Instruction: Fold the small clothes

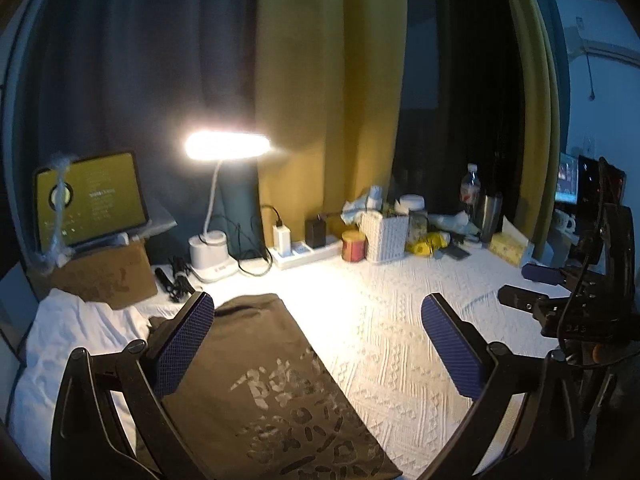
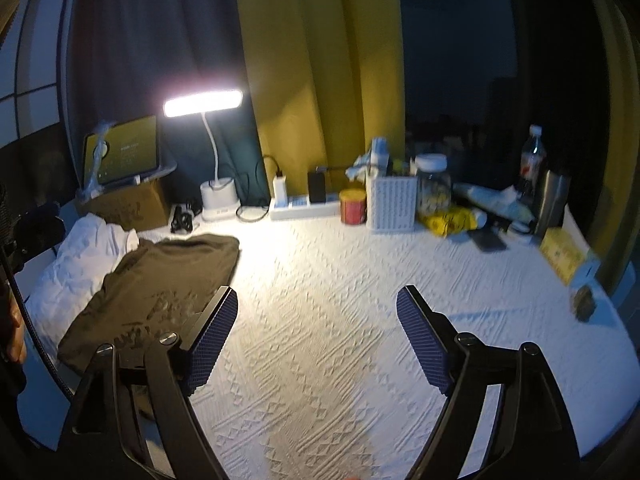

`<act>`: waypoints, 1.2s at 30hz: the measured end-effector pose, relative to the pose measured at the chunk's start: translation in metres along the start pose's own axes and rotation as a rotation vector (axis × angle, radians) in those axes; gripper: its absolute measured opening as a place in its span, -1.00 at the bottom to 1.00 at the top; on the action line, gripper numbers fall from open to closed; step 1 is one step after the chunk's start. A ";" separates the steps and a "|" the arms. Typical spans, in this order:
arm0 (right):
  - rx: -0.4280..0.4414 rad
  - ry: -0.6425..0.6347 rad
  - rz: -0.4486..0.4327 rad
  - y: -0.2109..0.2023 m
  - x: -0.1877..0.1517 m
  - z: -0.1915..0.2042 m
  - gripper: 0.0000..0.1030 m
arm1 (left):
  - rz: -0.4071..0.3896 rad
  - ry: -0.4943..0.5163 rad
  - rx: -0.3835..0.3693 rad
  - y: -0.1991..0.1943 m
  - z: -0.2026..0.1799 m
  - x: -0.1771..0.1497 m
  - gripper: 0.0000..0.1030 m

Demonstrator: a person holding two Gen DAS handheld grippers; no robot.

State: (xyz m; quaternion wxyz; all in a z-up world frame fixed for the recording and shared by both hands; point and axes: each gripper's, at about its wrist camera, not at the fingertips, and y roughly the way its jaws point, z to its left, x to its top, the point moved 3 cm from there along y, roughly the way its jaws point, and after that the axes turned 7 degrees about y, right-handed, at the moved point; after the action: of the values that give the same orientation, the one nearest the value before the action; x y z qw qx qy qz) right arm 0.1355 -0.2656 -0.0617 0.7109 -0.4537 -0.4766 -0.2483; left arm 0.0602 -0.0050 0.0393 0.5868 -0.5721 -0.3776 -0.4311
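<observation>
- Garment first: a folded olive-brown t-shirt with a pale grey printed pattern (image 1: pixel 276 392) lies flat on the white textured tablecloth (image 1: pixel 384 320), toward the left side of the table, its far edge near the lamp's base.
- A crumpled white cloth (image 1: pixel 68 344) sits just left of the t-shirt, touching its edge.
- The left gripper (image 1: pixel 316 348), black-framed with blue ribbed pads, hangs above the table with its fingers spread wide and nothing between them; its left pad (image 1: pixel 182 344) shows over the t-shirt, its right pad over bare tablecloth.
- The right gripper (image 2: pixel 316 340), of the same build, also has its fingers wide apart and empty, over bare tablecloth to the right of the t-shirt (image 2: pixel 160 292); it also shows at the right edge of the left wrist view.
- A lit white gooseneck desk lamp (image 1: pixel 226 146) stands at the back of the table, beside a white power strip with plugged-in chargers (image 1: pixel 304 250).
- A tablet with a yellow-green screen (image 1: pixel 90 200) leans on a brown cardboard box (image 1: pixel 108 276) at the back left.
- Further right along the back edge: a red and yellow round tin (image 1: pixel 354 245), a white woven basket (image 1: pixel 386 238), a clear plastic bottle (image 1: pixel 470 192) and a steel tumbler (image 1: pixel 490 216).
- Dark and mustard-yellow curtains (image 1: pixel 332 80) hang behind the table.
</observation>
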 end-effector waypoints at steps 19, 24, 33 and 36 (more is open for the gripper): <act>-0.008 -0.023 -0.172 -0.069 0.049 0.017 0.64 | -0.117 -0.058 0.076 -0.047 0.024 0.026 0.98; -0.082 -0.038 -0.215 -0.081 0.057 0.028 0.64 | -0.164 -0.059 0.104 -0.061 0.032 0.031 0.98; -0.099 -0.061 -0.288 -0.103 0.071 0.055 0.64 | -0.232 -0.022 0.094 -0.085 0.045 0.037 0.98; -0.085 -0.063 -0.304 -0.108 0.075 0.064 0.64 | -0.249 -0.025 0.113 -0.093 0.051 0.039 0.98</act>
State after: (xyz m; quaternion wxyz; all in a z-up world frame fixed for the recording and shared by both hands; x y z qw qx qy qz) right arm 0.0530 -0.2536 0.0589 0.6300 -0.4138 -0.5509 -0.3584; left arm -0.0111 0.0457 0.1110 0.5553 -0.4921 -0.4766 -0.4715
